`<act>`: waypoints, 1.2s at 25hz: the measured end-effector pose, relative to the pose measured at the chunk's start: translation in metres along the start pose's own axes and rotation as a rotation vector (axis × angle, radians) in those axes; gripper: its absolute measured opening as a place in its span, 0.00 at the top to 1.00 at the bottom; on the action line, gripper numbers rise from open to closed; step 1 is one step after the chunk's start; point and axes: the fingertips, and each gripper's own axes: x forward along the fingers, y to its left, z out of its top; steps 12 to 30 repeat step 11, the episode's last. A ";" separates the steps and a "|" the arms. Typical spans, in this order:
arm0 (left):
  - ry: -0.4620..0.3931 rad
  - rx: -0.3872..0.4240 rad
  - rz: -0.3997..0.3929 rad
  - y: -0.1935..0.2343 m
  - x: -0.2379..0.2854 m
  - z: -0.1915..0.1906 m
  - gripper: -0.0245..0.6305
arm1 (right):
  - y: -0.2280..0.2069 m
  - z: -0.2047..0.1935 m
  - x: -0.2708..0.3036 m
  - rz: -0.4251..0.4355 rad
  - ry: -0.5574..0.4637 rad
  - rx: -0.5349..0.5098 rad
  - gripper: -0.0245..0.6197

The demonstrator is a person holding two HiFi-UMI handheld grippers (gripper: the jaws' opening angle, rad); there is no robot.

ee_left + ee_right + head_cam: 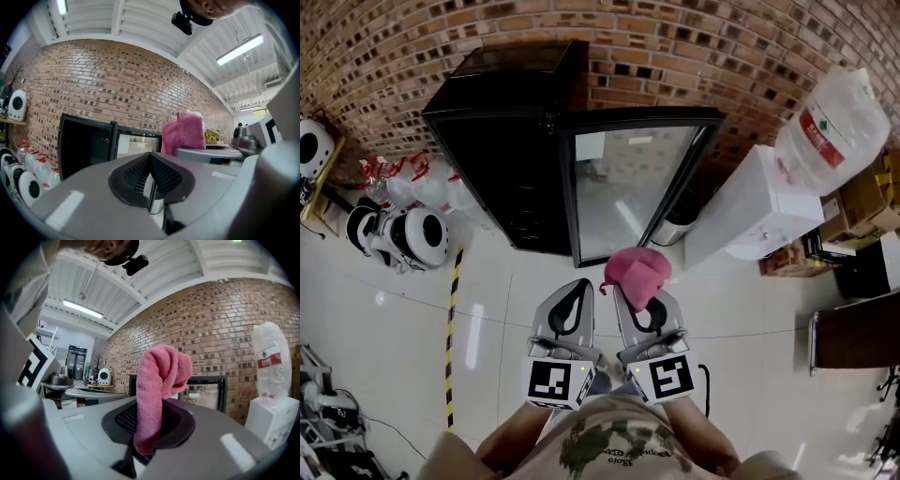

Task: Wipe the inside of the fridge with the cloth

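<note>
A: Where is the pink cloth [636, 272] at this moment?

B: The right hand-held gripper [643, 317] has its jaws closed on it. The lower end is pinched, and the rest stands up in a bunch above the jaws. It is in front of the black fridge [502, 150], not yet inside.

A: And the left hand-held gripper [572, 309]?

B: Its jaws are pressed together, with nothing between them. It is just beside the right one.

A: What can go wrong from here?

B: I think the cloth can slip out when it is rubbed on the inner wall, because only a small part looks pinched. Also the glass door [628, 187] stands open beside the way in. A gripper may knock it, and then it can swing.
</note>
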 end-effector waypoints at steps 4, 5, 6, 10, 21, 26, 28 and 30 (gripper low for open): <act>-0.010 0.008 -0.009 -0.007 0.001 0.006 0.94 | 0.002 0.014 -0.001 0.002 -0.040 0.008 0.88; -0.011 0.011 -0.013 -0.010 0.002 0.005 0.94 | 0.000 0.015 -0.003 0.002 -0.041 0.008 0.88; -0.011 0.014 -0.016 -0.014 0.003 0.004 0.94 | -0.002 0.016 -0.005 0.001 -0.041 0.006 0.88; -0.006 0.016 -0.019 -0.028 0.007 0.003 0.94 | -0.013 0.017 -0.013 -0.004 -0.041 0.008 0.88; -0.004 0.017 -0.019 -0.031 0.007 0.004 0.94 | -0.016 0.016 -0.016 -0.005 -0.040 0.010 0.88; -0.004 0.017 -0.019 -0.031 0.007 0.004 0.94 | -0.016 0.016 -0.016 -0.005 -0.040 0.010 0.88; -0.004 0.017 -0.019 -0.031 0.007 0.004 0.94 | -0.016 0.016 -0.016 -0.005 -0.040 0.010 0.88; -0.004 0.017 -0.019 -0.031 0.007 0.004 0.94 | -0.016 0.016 -0.016 -0.005 -0.040 0.010 0.88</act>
